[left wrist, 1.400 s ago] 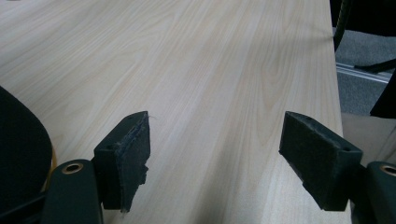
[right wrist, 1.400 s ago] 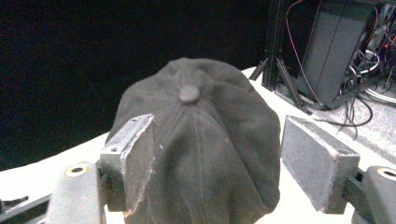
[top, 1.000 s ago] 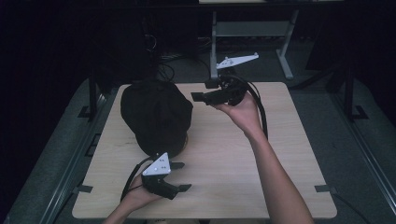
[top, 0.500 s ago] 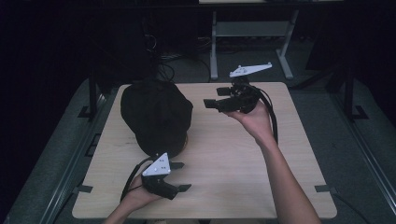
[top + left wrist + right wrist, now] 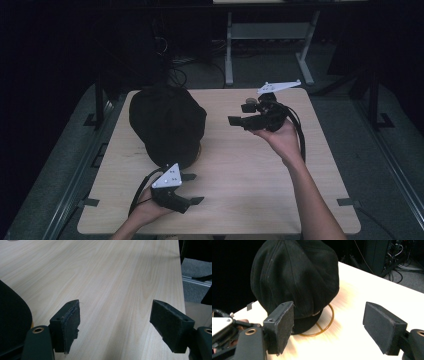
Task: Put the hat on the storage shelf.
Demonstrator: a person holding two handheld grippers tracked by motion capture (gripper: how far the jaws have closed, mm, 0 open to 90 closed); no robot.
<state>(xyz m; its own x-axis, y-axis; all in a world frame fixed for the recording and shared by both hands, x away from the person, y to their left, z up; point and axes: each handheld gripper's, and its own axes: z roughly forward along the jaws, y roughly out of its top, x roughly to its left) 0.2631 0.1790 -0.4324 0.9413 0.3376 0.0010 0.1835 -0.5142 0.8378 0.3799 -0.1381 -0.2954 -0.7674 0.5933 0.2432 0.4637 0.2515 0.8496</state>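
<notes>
A black cap (image 5: 167, 122) sits on a wire stand on the left half of the wooden table (image 5: 250, 175); in the right gripper view the cap (image 5: 294, 277) rests over a brass-coloured ring (image 5: 325, 325). My right gripper (image 5: 239, 115) hovers above the table's right side, jaws pointing left toward the cap, open and empty, also seen from its own camera (image 5: 328, 327). My left gripper (image 5: 194, 189) rests near the front edge just below the cap, open with nothing between its pads (image 5: 115, 325). A black edge of the cap (image 5: 12, 315) shows at the left of the left gripper view.
Dark floor, a metal frame (image 5: 265, 35) and cables (image 5: 175, 60) lie beyond the table's far edge. Bare wood stretches between the two grippers and across the front right.
My right gripper has moved to the right, away from the cap, and sunk a little toward the table. The left gripper and the cap have stayed put.
</notes>
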